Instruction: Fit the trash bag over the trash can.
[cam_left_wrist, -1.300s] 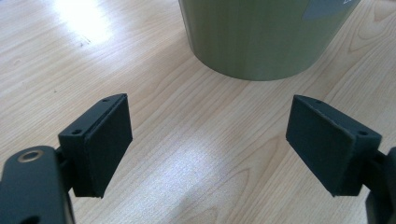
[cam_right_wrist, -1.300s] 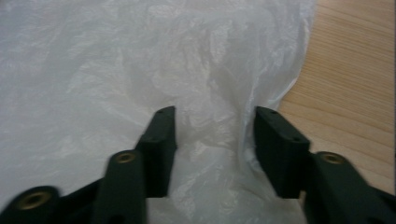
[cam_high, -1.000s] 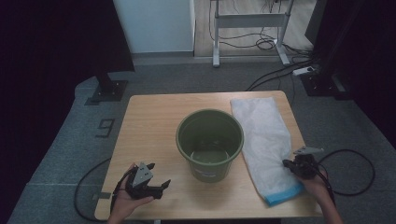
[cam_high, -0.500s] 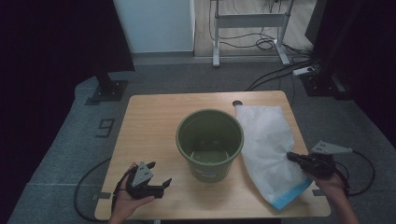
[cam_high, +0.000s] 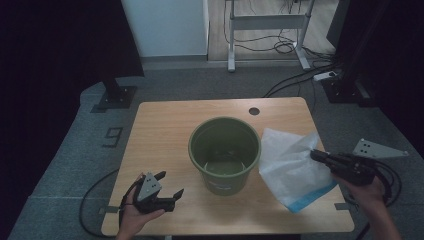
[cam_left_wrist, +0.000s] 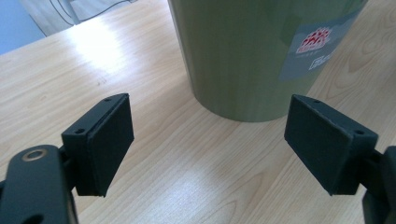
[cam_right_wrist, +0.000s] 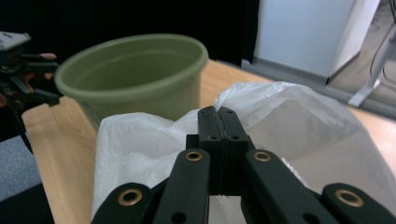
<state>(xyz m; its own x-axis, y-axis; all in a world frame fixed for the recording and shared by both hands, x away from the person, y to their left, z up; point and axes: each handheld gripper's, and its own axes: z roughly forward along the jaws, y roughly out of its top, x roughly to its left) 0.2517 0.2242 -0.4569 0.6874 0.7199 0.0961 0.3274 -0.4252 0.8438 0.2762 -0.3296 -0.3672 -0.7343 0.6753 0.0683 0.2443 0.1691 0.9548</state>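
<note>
My left tool sits low at the near-left corner of the worktop, jaws spread wide with nothing between them. In the left gripper view its two pads frame the base of the green bucket, which stands a bit ahead of them, not touching.

The bucket is in the middle of the worktop, upright. I can't make out what's at the bottom of it. There's a label on its side with a red logo and some small print, too tiny for me to read.

Over on the right, my right tool is clamped tight on an edge of the white plastic bag, holding that end lifted off the worktop just beside the bucket. The bag's blue-trimmed end hangs down by the near edge.
</note>
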